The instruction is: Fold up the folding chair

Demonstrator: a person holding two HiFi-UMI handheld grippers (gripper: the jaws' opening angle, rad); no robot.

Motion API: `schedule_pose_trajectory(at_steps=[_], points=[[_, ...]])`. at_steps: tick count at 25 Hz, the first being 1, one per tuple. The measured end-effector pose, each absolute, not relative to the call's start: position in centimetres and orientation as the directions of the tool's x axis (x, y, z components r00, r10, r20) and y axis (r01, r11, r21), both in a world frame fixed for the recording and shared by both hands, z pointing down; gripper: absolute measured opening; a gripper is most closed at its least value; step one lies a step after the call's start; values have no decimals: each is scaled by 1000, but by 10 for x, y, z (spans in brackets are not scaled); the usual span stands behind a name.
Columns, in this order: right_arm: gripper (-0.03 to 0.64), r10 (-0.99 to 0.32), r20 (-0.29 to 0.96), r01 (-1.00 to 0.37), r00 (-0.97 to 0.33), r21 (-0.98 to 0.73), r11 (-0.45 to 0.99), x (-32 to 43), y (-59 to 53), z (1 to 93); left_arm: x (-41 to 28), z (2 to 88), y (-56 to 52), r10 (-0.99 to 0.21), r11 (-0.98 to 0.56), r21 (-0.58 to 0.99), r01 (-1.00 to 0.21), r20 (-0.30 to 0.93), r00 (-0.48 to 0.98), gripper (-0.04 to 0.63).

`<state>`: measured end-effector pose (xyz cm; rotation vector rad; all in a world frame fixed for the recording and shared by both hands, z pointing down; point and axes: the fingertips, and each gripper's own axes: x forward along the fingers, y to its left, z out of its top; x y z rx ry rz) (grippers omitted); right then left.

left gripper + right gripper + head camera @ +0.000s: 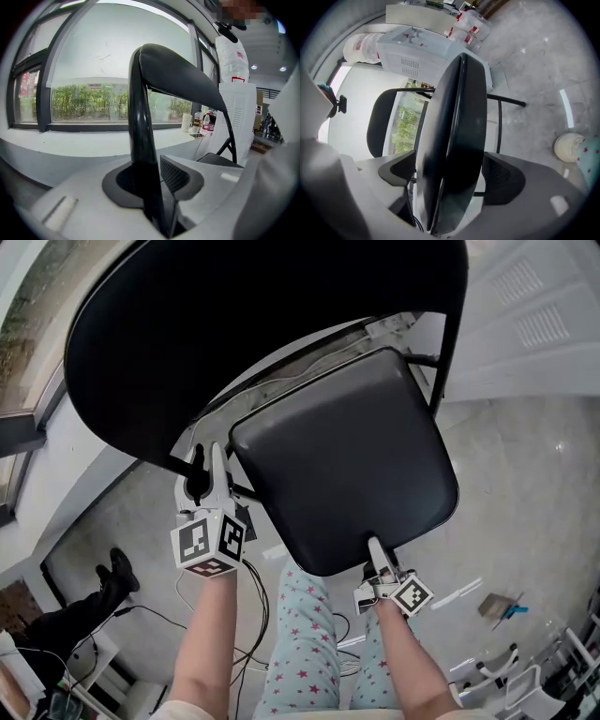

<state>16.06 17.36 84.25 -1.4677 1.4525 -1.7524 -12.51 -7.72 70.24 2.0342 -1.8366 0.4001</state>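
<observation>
Black folding chair fills mid-frame, left hand-held gripper clamped on its side tube, right hand-held gripper gaping loosely around the seat's front edge, which could slip out if lifted unclamped.

The broad black curved backrest overhangs the dark padded seat, leaving only a narrow slot between them. Right of the chair, the grey polished floor lies open. On the left, the white wall under the window stands near the black frame tube; black cables trail across the floor below.
</observation>
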Motion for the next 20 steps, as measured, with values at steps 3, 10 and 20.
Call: schedule_pose_trajectory(at_steps=[3, 10, 20], points=[[450, -821, 378, -238, -428, -923, -301, 148, 167, 852, -126, 704, -78, -887, -89, 79, -993, 446, 115, 113], [390, -832, 126, -74, -540, -992, -102, 133, 150, 847, -129, 702, -87, -891, -109, 57, -992, 437, 123, 89], [291, -905, 110, 14, -410, -992, -127, 153, 140, 836, -115, 698, -91, -860, -247, 86, -965, 439, 259, 2]])
